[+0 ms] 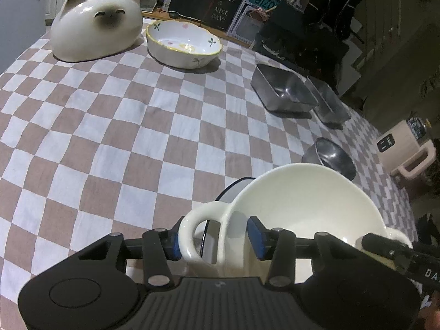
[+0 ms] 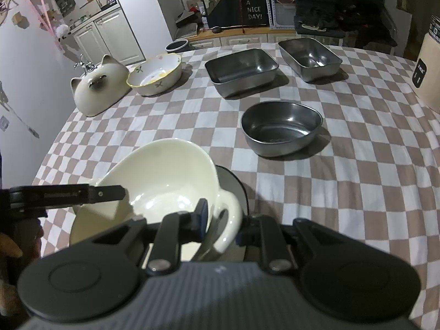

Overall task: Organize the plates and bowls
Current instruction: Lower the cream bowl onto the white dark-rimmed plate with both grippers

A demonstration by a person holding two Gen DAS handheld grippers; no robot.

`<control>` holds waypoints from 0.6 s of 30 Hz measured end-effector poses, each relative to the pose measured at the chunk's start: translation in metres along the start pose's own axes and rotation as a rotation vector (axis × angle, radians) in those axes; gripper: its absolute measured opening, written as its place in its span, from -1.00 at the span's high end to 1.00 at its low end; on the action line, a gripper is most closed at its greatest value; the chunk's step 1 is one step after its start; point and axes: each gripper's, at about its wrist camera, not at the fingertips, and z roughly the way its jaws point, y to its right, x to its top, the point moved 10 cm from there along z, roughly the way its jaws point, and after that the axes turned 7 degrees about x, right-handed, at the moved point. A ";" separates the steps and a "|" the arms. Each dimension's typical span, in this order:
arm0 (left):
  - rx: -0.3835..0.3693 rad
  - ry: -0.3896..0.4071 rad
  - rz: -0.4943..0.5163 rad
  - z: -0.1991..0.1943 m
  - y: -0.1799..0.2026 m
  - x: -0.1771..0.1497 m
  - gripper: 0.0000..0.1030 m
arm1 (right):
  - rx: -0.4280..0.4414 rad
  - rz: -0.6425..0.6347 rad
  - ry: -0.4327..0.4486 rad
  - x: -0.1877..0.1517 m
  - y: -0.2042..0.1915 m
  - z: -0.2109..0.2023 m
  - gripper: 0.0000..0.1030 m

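A cream bowl (image 1: pixel 302 206) with two loop handles sits tilted over a dark-rimmed dish (image 1: pixel 233 189) on the checked tablecloth, close in front of me. My left gripper (image 1: pixel 214 240) straddles one handle (image 1: pixel 192 231) and the bowl wall. Its outer pad is at the handle, while the inner pad (image 1: pixel 257 236) stands a little off the inside wall, so this gripper is open. My right gripper (image 2: pixel 222 225) is shut across the other handle (image 2: pixel 229 214), one pad inside the bowl (image 2: pixel 165 181) and one outside. The dish (image 2: pixel 233 181) shows behind that handle.
A cat-shaped ceramic piece (image 2: pixel 99 88) and a flowered bowl (image 2: pixel 155 74) stand at the far left. Two steel rectangular trays (image 2: pixel 242 68) (image 2: pixel 310 55) sit at the back, with an oval steel bowl (image 2: pixel 280 129) nearer. A beige box (image 2: pixel 429 68) stands at the right edge.
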 end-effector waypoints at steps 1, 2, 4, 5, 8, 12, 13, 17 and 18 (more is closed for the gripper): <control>0.001 -0.004 0.001 0.002 0.000 -0.001 0.06 | -0.001 -0.001 -0.003 0.000 0.000 0.001 0.56; 0.002 -0.009 0.000 0.003 -0.001 -0.001 0.05 | -0.003 -0.002 -0.007 -0.001 0.000 0.002 0.56; 0.005 -0.017 -0.001 0.006 -0.002 -0.002 0.03 | -0.005 -0.007 -0.012 -0.001 0.000 0.003 0.56; 0.007 -0.021 -0.002 0.007 -0.002 -0.003 0.02 | -0.005 -0.010 -0.015 -0.001 0.000 0.003 0.56; 0.009 -0.036 -0.012 0.009 -0.003 -0.004 0.01 | -0.005 -0.019 -0.019 -0.001 -0.001 0.004 0.56; 0.019 -0.054 -0.011 0.013 -0.004 -0.008 -0.03 | -0.009 -0.026 -0.030 -0.002 -0.002 0.006 0.56; 0.022 -0.061 -0.012 0.014 -0.004 -0.008 -0.03 | -0.010 -0.028 -0.034 -0.003 -0.001 0.007 0.56; 0.035 -0.084 -0.021 0.018 -0.006 -0.012 -0.07 | -0.015 -0.039 -0.047 -0.005 -0.002 0.010 0.56; 0.037 -0.089 -0.023 0.018 -0.007 -0.013 -0.08 | -0.016 -0.041 -0.051 -0.005 -0.002 0.011 0.56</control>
